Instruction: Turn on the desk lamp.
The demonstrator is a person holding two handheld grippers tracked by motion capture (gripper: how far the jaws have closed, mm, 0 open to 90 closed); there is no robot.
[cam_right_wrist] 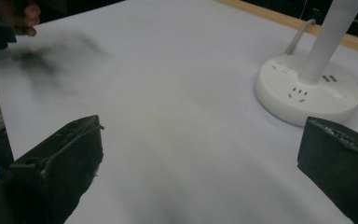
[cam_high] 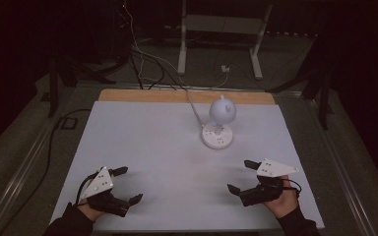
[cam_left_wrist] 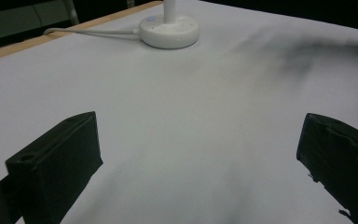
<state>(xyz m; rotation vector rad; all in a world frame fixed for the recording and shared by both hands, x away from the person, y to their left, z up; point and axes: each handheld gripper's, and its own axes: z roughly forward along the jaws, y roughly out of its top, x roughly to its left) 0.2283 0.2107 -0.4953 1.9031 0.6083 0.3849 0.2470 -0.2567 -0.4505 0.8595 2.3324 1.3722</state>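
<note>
- The white desk lamp (cam_high: 218, 125) is standing toward the far middle of the bench (cam_high: 142, 142), its round base (with socket slots) flat on the white cover, its cord (cam_high: 193, 105) trailing off the far edge.
- I am holding the right tongs (cam_high: 240, 176) near the front edge, released, jaws wide apart, gripping nothing, well apart from the lamp.
- I am keeping the left tongs (cam_high: 126, 184) at the front left, likewise released and empty.

High cam looks fwd and down over whole bench (cam_high: 142, 147); both gripper cams ride low, close to its surface, facing the white lamp base (cam_left_wrist: 169, 31), which all three share.
</note>
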